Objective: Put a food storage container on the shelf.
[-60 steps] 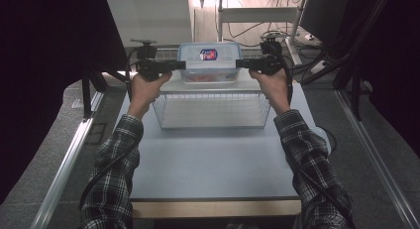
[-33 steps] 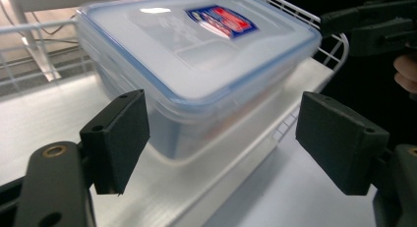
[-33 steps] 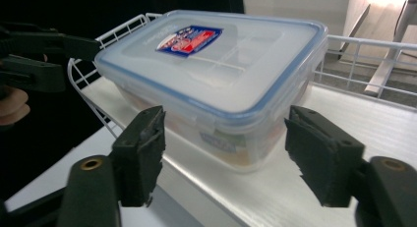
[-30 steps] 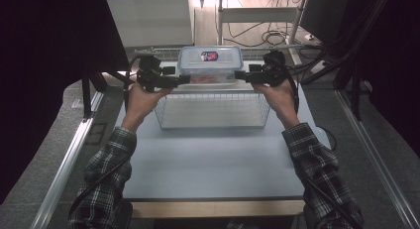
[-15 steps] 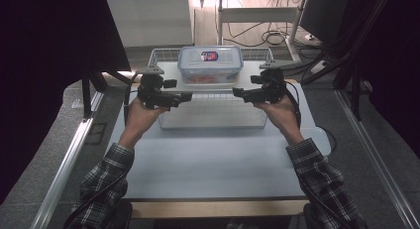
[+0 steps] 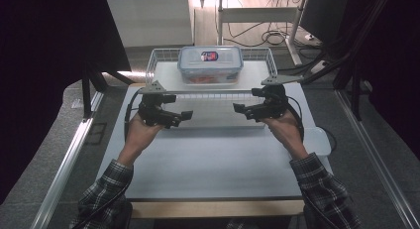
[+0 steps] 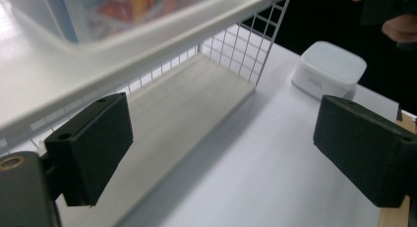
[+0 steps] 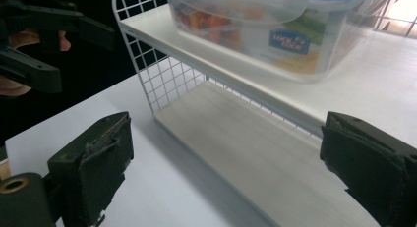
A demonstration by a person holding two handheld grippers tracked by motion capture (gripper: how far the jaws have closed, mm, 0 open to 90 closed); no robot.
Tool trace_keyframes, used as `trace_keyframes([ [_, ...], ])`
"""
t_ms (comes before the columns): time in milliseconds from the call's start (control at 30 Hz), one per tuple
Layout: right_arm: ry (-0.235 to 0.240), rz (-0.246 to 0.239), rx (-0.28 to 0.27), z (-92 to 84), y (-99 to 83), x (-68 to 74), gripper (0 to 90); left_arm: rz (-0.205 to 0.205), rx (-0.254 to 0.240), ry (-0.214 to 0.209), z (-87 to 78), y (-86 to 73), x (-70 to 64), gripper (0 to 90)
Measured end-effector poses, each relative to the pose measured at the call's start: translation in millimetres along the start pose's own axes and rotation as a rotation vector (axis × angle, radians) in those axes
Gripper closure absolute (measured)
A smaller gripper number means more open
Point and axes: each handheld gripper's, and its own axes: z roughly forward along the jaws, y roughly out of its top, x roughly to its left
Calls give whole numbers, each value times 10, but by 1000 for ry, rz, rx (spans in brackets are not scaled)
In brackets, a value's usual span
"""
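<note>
Clear plastic food container with blue-edged lid and a red-and-blue label [image 6: 210, 64] sits on the top deck of the white wire-sided two-tier shelf rack [image 6: 158, 57], centred between the rack's side rails, well back from its front edge. In the right gripper view the container [image 8: 275, 28] shows colourful contents and rests flat on the white upper board.

Left gripper [image 6: 182, 117] and right gripper [image 6: 242, 110] hang in front of the rack, below the top deck's front rail, each pointing inward toward the other. Both stand released: jaws wide apart, nothing between them, and they have just been opening. The left gripper view looks past its open jaws to the rack's pale wooden lower board [image 7: 196, 109] and a small white rounded box [image 7: 328, 70] on the table beyond the rack's far end.

Judgement: the step in hand reads as letting go and backing off after setting the container on the rack.

To do it well:
- Keep both jaws spread until they are well clear of the rack's front rail and wire mesh; snagging the mesh could shake the rack and shift the container.
- Draw both hands back toward the near table edge [image 6: 218, 192] together.
- Mind the trailing cables near the rack's corners.
- Check the container stays flat and away from the rack's front edge.
</note>
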Motion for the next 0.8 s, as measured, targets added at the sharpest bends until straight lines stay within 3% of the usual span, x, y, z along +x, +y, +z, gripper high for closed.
trace_keyframes([
  [333, 3, -25, -6, -90, -227, 109, 44, 5, 7, 1, 19, -254, -116, 45],
  [533, -7, -44, 10, -104, -393, 122, 44, 16, 7, 47, 15, -449, -194, 30],
  [800, 20, -54, 26, -124, -590, 183, 40, 25, 6, 47, 24, -662, -280, 12],
])
